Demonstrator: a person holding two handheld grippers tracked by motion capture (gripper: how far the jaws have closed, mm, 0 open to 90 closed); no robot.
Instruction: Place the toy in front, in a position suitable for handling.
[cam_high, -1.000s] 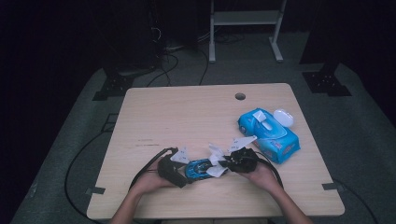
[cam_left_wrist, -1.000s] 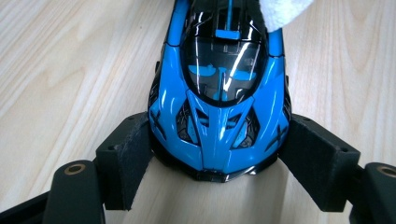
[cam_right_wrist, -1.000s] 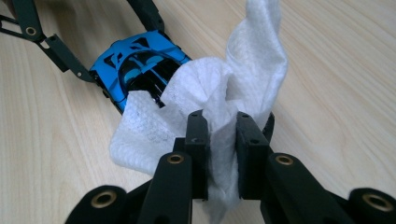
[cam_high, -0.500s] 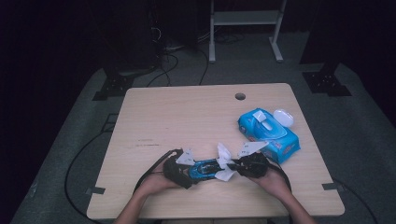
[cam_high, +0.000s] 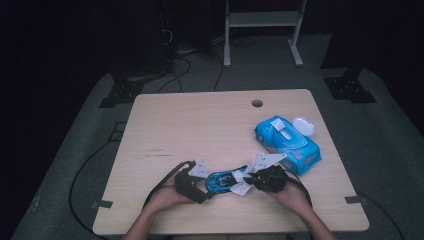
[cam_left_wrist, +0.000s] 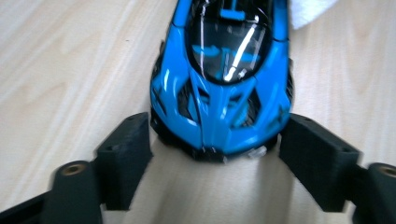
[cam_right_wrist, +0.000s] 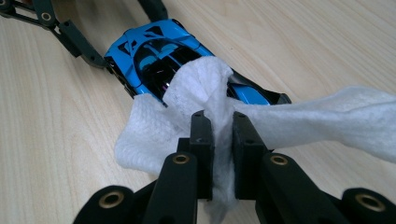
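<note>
A blue toy car (cam_high: 222, 180) lies on the wooden table (cam_high: 200, 130) near its front edge. My left gripper (cam_high: 204, 191) has the car's nose (cam_left_wrist: 224, 70) between its black pads (cam_left_wrist: 126, 154). Its jaws have just been closing and both pads touch the car's sides, so the left gripper (cam_left_wrist: 215, 154) grips it. My right gripper (cam_high: 251, 181) is shut on a white wipe (cam_right_wrist: 196, 88) and has just tightened on it. The right gripper (cam_right_wrist: 218, 123) holds the wipe draped over the car's rear (cam_right_wrist: 154, 51), and a loose end trails off to the right.
A blue pack of wipes (cam_high: 287, 145) lies at the right of the table, its white lid (cam_high: 304, 125) flipped open. A cable hole (cam_high: 257, 103) is at the far edge. Cables trail from both grippers off the front edge.
The right gripper and its wipe have shifted slightly along the car, and the wipe's loose end has changed shape. The left hand has stayed in place on the car.
</note>
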